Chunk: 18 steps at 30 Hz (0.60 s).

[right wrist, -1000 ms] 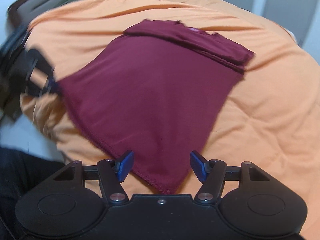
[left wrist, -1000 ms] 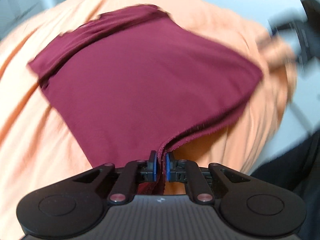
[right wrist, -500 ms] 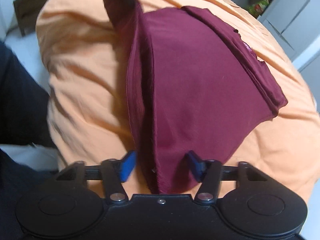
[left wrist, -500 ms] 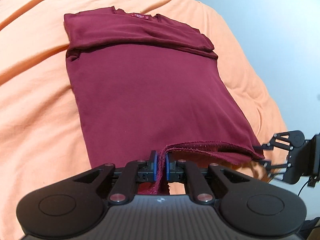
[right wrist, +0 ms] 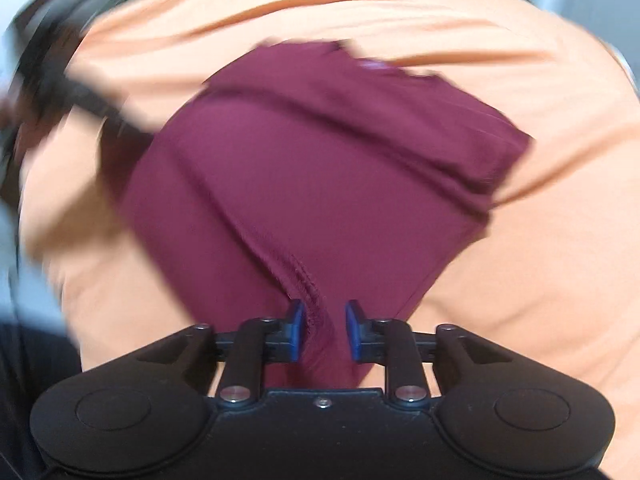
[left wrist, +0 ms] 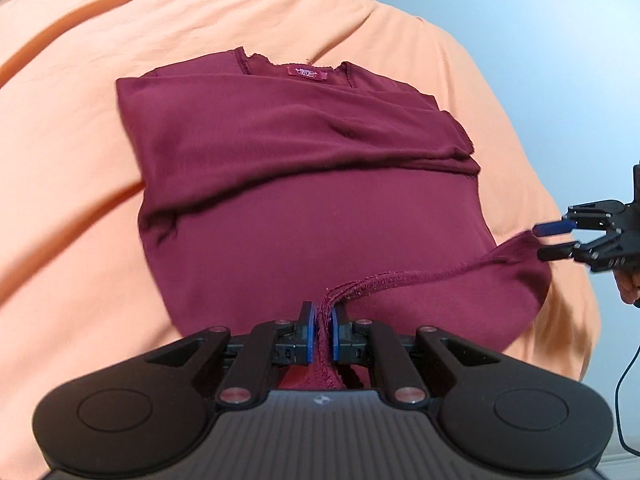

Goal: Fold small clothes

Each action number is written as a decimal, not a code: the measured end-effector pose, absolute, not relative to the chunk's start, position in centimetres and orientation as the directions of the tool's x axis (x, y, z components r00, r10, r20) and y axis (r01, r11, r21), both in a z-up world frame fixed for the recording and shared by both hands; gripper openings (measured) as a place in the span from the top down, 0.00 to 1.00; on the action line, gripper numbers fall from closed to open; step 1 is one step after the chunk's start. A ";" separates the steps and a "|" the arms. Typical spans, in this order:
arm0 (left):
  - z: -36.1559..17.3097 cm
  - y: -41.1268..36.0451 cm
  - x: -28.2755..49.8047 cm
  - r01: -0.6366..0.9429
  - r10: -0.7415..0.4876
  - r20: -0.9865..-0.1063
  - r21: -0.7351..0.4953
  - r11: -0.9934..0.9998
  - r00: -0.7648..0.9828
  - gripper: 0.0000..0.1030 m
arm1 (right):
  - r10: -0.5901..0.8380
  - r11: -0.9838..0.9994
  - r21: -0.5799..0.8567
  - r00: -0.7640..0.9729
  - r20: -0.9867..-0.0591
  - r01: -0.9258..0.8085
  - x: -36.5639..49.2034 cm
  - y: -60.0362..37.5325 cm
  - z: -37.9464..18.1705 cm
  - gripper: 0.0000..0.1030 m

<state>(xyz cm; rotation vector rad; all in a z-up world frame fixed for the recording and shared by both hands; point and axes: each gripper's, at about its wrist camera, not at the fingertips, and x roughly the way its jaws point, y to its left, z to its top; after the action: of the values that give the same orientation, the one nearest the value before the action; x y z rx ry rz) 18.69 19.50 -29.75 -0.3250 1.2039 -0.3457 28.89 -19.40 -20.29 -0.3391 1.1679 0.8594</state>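
A maroon shirt [left wrist: 312, 200] lies on an orange bed cover [left wrist: 80, 160], collar and label at the far end, its upper part folded into a band. My left gripper [left wrist: 322, 332] is shut on the shirt's bottom hem. The hem runs taut and raised to the right, where my right gripper [left wrist: 546, 242] has the other hem corner between its fingertips. In the blurred right wrist view, bunched shirt [right wrist: 320, 180] fills the gap of the right gripper [right wrist: 325, 328]; its jaws are opening but still touch the cloth.
The bed cover's edge drops to a pale floor [left wrist: 560, 40] on the right. A hand [left wrist: 630, 284] and a thin cable [left wrist: 624, 400] trail behind the right gripper. Dark clothing [right wrist: 24, 380] sits low on the left in the right wrist view.
Both grippers have carried the hem toward the collar, which now looks much nearer. The right jaws stand narrower around the cloth than half a second ago. The hem is now stretched between the grippers.
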 end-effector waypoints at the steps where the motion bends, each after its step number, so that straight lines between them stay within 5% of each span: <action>1: -30.0 19.6 19.2 0.100 -0.437 -0.844 -0.428 0.898 0.312 0.92 | 0.421 0.693 0.229 0.127 -0.898 -0.683 30.3 -19.6 -20.6 0.51; 8: -32.3 20.9 20.9 0.154 -0.503 -0.823 -0.479 0.864 0.264 0.92 | 0.457 0.818 0.320 0.201 -0.867 -0.478 31.8 -21.6 -21.0 0.39; 18: -32.5 21.2 19.0 0.092 -0.455 -0.856 -0.446 0.890 0.245 0.91 | 0.437 0.771 0.340 0.060 -0.897 -0.538 32.4 -22.1 -25.3 0.49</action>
<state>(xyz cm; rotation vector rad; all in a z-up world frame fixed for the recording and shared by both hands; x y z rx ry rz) 18.97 21.15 -32.49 -0.3335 1.2746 -0.3828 32.37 -22.09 -25.35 -0.0932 1.3181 0.7401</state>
